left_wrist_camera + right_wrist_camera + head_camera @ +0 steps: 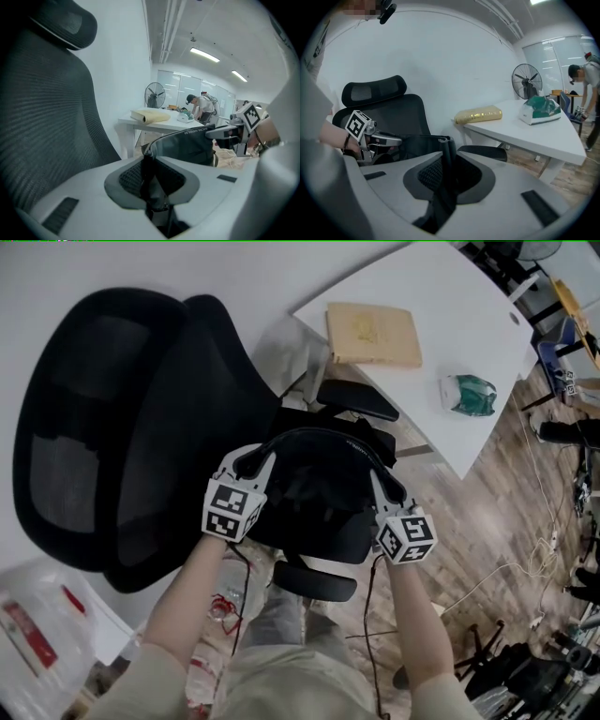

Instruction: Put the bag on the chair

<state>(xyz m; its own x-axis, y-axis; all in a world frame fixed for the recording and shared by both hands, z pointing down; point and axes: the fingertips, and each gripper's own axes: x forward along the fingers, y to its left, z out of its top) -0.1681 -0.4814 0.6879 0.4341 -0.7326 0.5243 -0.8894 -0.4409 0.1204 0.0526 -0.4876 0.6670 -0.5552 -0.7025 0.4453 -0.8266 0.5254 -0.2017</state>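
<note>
A black bag (314, 498) sits over the seat of a black mesh office chair (103, 427), between its two armrests. My left gripper (255, 463) is shut on the bag's black strap at its left end, and in the left gripper view that strap (148, 161) is pinched between the jaws. My right gripper (382, 486) is shut on the strap at the right end; the right gripper view shows the band (446, 154) clamped between its jaws. The strap arches between the two grippers. Each gripper shows in the other's view: the right one (229, 132) and the left one (377, 138).
A white table (469, 437) stands right behind the chair's far armrest (356, 399), with a tan package (372, 334) and a green and white item (469, 395) on it. A near armrest (314, 579) lies by my legs. Cables cross the wooden floor (506, 549) at right.
</note>
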